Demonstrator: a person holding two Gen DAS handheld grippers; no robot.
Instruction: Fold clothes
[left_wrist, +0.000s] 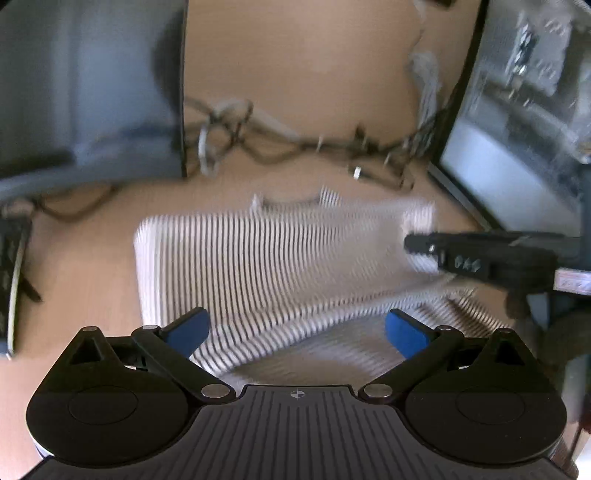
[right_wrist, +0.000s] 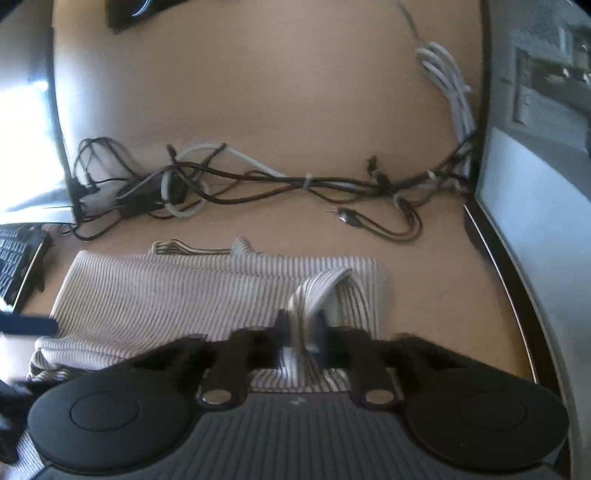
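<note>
A white garment with thin dark stripes (left_wrist: 266, 258) lies partly folded on the tan tabletop (left_wrist: 295, 74). My left gripper (left_wrist: 297, 330) stands open just above its near fold, blue pads wide apart with only cloth below them. The right gripper (left_wrist: 417, 247) reaches in from the right at the garment's far right corner. In the right wrist view the striped garment (right_wrist: 166, 295) spreads to the left, and my right gripper (right_wrist: 301, 328) is shut on a pinched-up ridge of its cloth (right_wrist: 317, 288).
A tangle of dark and white cables (right_wrist: 236, 181) runs across the table beyond the garment. A keyboard (right_wrist: 14, 258) sits at the left edge, a monitor (left_wrist: 85, 88) behind it. The table's dark right edge (right_wrist: 498, 277) borders a drop to the floor.
</note>
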